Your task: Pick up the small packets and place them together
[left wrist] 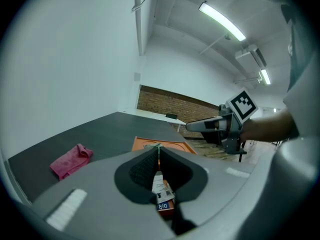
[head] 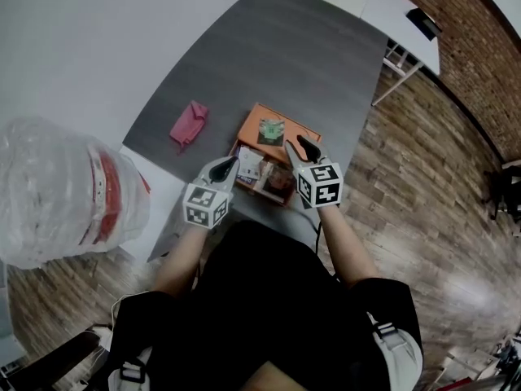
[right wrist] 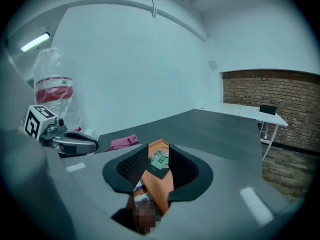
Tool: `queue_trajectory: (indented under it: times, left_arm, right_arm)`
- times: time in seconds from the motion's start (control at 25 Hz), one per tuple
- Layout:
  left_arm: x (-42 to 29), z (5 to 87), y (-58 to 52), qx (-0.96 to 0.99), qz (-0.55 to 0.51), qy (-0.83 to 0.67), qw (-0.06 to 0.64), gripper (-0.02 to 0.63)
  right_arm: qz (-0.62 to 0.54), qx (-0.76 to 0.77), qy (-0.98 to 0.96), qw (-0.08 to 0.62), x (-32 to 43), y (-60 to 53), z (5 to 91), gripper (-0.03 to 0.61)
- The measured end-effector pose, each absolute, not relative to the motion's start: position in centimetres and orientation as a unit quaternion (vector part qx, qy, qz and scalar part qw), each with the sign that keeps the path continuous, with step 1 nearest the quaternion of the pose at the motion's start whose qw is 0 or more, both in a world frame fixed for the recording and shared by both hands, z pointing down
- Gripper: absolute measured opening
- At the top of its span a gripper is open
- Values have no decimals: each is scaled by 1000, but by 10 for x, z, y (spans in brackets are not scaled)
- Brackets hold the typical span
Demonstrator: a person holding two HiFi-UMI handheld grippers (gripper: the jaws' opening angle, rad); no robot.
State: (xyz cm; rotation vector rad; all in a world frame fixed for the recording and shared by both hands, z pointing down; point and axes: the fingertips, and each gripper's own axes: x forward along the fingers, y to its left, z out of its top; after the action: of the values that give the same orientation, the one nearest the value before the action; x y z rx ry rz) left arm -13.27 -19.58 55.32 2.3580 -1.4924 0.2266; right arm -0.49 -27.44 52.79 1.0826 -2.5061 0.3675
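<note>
An orange tray (head: 254,120) lies on the dark grey table (head: 269,47) with a green packet (head: 270,130) on it. Just nearer me, several printed packets (head: 259,173) lie in a cluster. My left gripper (head: 226,168) hovers at the cluster's left edge with its jaws shut; through the slit in the left gripper view (left wrist: 157,151) a white and orange packet (left wrist: 161,193) shows below. My right gripper (head: 299,147) hangs above the tray's near right corner, jaws apart. In the right gripper view (right wrist: 159,151) the green packet (right wrist: 160,160) and the tray (right wrist: 159,186) show between its jaws, untouched.
A pink cloth (head: 189,123) lies on the table left of the tray. A large clear plastic bag (head: 65,190) with red print stands at my left. A white table (head: 407,15) and a brick wall (head: 480,47) lie beyond, over a wood floor (head: 423,186).
</note>
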Motion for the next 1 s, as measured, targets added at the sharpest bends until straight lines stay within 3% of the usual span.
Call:
queue_trajectory:
  times: [0.4,1.0]
  left_arm:
    - [-100,577,-191,847,100,-483,198,8]
    - [-126,595,-178,820,94,-517,229,9]
  right_arm:
    - [177,357,-894,207,13,-223,555,55]
    - [296,271,-869,289,-64,-208,614,54]
